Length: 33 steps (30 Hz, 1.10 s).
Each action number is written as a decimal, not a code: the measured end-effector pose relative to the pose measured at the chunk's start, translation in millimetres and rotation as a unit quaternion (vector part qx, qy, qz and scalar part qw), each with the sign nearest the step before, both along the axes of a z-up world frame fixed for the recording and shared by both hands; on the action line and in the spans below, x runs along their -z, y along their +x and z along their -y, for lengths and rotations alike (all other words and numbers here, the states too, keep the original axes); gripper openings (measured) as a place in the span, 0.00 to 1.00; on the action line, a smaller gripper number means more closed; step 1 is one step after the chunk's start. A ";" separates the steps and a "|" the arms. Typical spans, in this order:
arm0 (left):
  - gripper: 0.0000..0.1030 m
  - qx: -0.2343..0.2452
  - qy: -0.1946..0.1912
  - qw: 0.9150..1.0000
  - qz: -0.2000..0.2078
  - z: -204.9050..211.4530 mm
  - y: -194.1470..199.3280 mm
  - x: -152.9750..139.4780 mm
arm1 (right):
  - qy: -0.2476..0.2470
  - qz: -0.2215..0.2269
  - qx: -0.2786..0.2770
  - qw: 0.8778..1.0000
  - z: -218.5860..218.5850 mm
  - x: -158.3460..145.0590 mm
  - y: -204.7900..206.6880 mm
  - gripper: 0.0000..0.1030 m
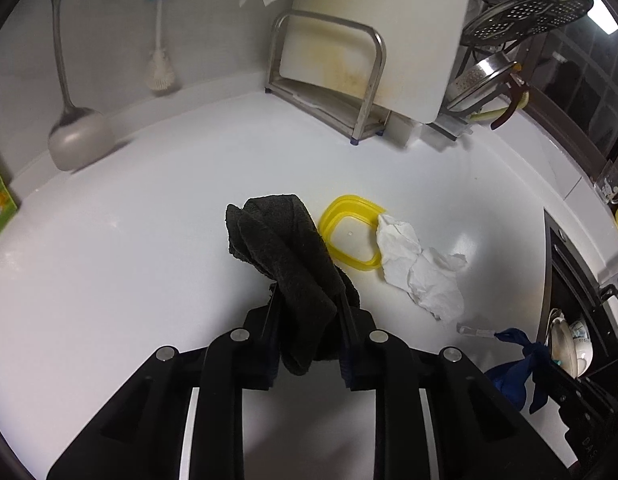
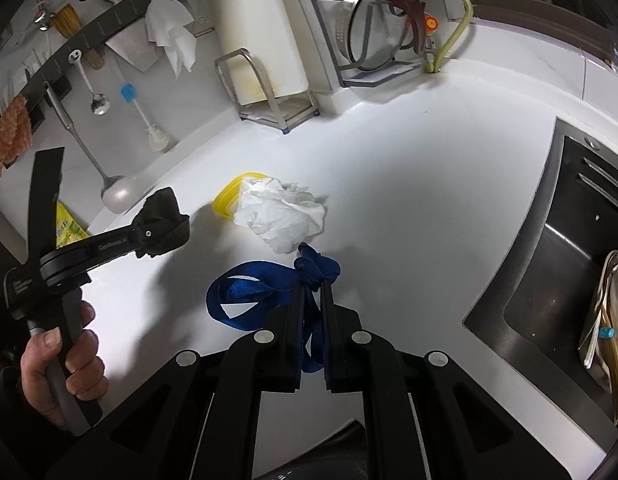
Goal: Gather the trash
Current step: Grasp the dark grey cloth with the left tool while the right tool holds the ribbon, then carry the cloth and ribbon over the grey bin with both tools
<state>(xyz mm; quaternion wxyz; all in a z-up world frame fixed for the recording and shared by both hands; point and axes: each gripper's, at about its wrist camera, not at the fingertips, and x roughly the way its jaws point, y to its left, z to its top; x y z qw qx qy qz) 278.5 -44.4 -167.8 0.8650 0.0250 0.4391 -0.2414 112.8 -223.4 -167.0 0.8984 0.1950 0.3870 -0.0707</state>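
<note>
Trash is partly gathered: left tongs (image 1: 305, 304) pinch a dark cloth (image 1: 281, 248) that droops and may slip. Mid-tabletop (image 1: 149, 208), a yellow lid (image 1: 349, 232) touches crumpled paper (image 1: 421, 272); open room surrounds them. Right tongs (image 2: 311, 300) pinch a blue ribbon (image 2: 249, 292) whose loop could snag near the sink (image 2: 549, 280) edge.

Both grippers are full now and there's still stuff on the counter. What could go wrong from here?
1. The dark cloth is clamped by one end in the left gripper; its loose bulk might slip out or drag on things.
2. The blue ribbon in the right gripper hangs in loops that could snag.
3. The crumpled paper towel rests against the yellow lid; grabbing the paper may shove the lid.
</note>
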 end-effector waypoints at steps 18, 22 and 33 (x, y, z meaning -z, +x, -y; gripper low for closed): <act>0.22 -0.027 0.034 0.999 0.024 -3.0 -133.6 -63.7 | -0.015 0.006 -0.066 0.998 -6.9 -54.9 -76.4 0.07; 0.22 -0.036 0.037 0.998 0.024 -8.1 -165.9 -73.0 | -0.015 0.001 -0.091 0.996 -10.8 -57.1 -102.0 0.07; 0.22 -0.050 0.054 0.997 0.000 -7.8 -266.6 -70.3 | -0.006 -0.016 -0.152 0.988 -17.7 -52.0 -175.9 0.07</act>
